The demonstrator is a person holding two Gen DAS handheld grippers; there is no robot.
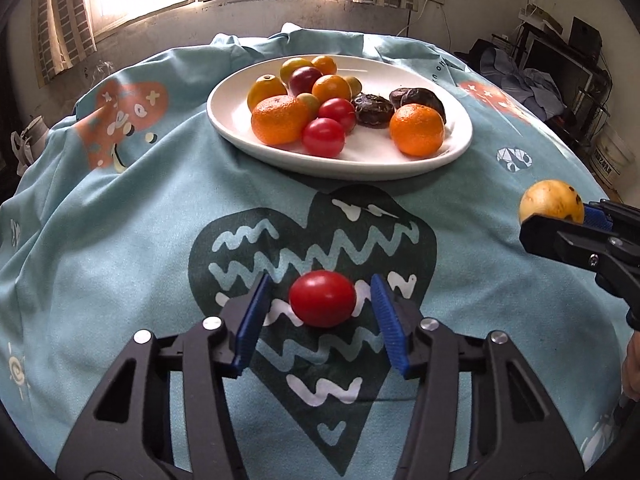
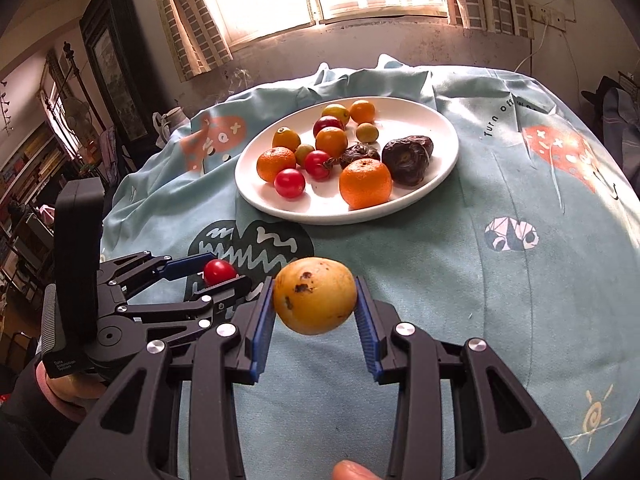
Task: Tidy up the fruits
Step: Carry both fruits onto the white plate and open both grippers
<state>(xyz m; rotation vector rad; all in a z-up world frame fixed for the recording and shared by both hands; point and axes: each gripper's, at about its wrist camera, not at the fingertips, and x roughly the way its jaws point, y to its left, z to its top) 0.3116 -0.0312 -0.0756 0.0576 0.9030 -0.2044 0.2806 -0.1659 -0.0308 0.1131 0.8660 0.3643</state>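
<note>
A red cherry tomato (image 1: 322, 299) lies on the blue cloth between the open fingers of my left gripper (image 1: 320, 316), with a gap on each side. It also shows in the right wrist view (image 2: 218, 272), as does the left gripper (image 2: 208, 270). My right gripper (image 2: 315, 304) is shut on a yellow spotted fruit (image 2: 315, 300) and holds it above the cloth. That fruit shows at the right edge of the left wrist view (image 1: 551, 201). A white plate (image 1: 440, 148) behind holds oranges, tomatoes, small yellow fruits and dark dried fruits; it also shows in the right wrist view (image 2: 436, 128).
The table is covered by a wrinkled light-blue printed cloth (image 1: 120, 240) that falls off at the edges. A wall and window stand behind the plate. Furniture and clutter stand at both sides of the room.
</note>
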